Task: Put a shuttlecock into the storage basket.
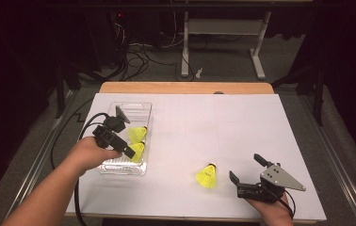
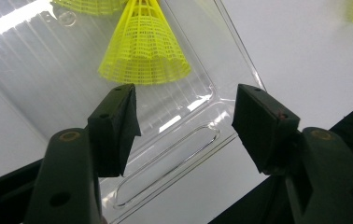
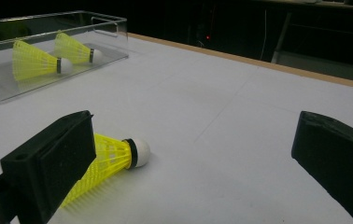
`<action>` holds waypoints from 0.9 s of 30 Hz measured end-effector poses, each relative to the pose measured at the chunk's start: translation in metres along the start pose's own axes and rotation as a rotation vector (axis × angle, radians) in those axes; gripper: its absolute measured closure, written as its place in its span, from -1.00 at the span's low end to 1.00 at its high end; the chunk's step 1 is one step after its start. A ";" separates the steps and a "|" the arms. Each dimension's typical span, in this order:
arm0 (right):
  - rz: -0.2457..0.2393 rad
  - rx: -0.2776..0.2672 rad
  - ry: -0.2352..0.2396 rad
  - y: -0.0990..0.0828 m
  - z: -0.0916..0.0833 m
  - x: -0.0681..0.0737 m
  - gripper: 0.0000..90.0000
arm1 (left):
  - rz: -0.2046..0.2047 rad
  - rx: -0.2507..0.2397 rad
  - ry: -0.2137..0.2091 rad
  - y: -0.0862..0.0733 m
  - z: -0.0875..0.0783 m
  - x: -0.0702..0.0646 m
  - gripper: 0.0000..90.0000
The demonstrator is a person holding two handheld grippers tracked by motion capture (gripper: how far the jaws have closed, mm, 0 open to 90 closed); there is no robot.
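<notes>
Your left tool [image 1: 125, 147] hangs over the clear plastic tray [image 1: 119, 168] at the left side of the bench [image 1: 242, 127], jaws parted with nothing between them. In the left gripper view the near shuttlecock [image 2: 143, 49] lies on the tray floor just past the pads, apart from both. A second shuttlecock [image 1: 137, 133] lies beside it farther up the tray; the two are close together, and from the high view you cannot tell whether they touch. The tray's near wall and its moulded handle slot sit right under the left jaws.

Your right tool [image 1: 247, 169] rests low at the bench's near right edge, jaws spread wide and empty. The loose shuttlecock [image 1: 206, 176] lies on its side on the white sheet just left of it, cork end pointing away from you. In the right gripper view it lies partly behind the left-hand pad. Open bench lies between this shuttlecock and the tray.

Beyond the far edge, cables [image 1: 138, 59] trail across the floor near a white desk frame [image 1: 223, 33].
</notes>
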State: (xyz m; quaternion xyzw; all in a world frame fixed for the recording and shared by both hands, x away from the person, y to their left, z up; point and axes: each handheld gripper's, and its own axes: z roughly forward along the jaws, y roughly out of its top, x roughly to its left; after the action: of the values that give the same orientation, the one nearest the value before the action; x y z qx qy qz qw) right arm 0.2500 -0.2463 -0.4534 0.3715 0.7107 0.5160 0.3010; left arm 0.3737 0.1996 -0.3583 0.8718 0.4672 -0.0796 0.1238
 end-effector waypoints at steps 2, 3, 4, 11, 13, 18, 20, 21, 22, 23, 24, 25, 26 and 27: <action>0.000 0.000 0.000 0.000 0.000 0.000 -1.00 | 0.006 -0.001 0.002 0.000 -0.002 -0.001 -0.13; -0.001 0.000 0.000 0.000 0.000 0.000 -1.00 | 0.006 -0.004 0.003 0.000 -0.003 -0.002 -0.16; -0.001 -0.001 -0.001 0.000 0.000 0.000 -0.99 | 0.010 -0.005 0.006 0.000 -0.005 -0.002 -0.18; 0.002 -0.001 -0.003 0.000 -0.001 -0.001 -0.99 | 0.029 -0.012 -0.001 -0.002 -0.011 -0.005 -0.45; 0.002 -0.001 -0.003 0.000 -0.001 -0.001 -1.00 | 0.033 -0.011 -0.006 -0.002 -0.011 -0.005 -0.48; 0.001 0.001 -0.005 -0.001 -0.001 -0.001 -1.00 | 0.051 -0.006 -0.008 -0.001 -0.010 -0.008 -0.66; 0.001 0.001 -0.006 -0.001 -0.001 -0.002 -0.99 | 0.056 -0.011 -0.006 -0.001 -0.009 -0.011 -0.71; 0.002 0.001 -0.006 -0.001 0.000 -0.002 -1.00 | 0.058 -0.012 -0.007 -0.001 -0.008 -0.012 -0.76; 0.000 0.000 -0.005 -0.001 0.000 -0.002 -1.00 | 0.062 -0.008 -0.006 0.000 -0.007 -0.012 -0.81; 0.001 0.001 -0.006 -0.001 0.000 -0.002 -1.00 | 0.066 -0.003 -0.005 0.000 -0.006 -0.013 -0.85; 0.002 0.002 -0.005 -0.001 0.000 -0.002 -1.00 | 0.072 0.000 -0.003 0.001 -0.005 -0.014 -0.88; 0.001 0.002 -0.006 -0.001 0.000 -0.002 -1.00 | 0.073 0.000 -0.006 0.002 -0.004 -0.016 -0.91; 0.002 0.003 -0.004 -0.001 0.000 -0.002 -1.00 | 0.076 0.002 -0.010 0.002 -0.004 -0.017 -0.93; 0.000 0.003 -0.004 -0.001 0.000 -0.002 -1.00 | 0.081 0.002 -0.012 0.003 -0.003 -0.017 -0.95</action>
State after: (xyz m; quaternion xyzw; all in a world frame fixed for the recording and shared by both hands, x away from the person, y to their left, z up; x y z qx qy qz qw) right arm 0.2505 -0.2483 -0.4545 0.3731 0.7110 0.5142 0.3015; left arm 0.3663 0.1854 -0.3503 0.8896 0.4309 -0.0802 0.1287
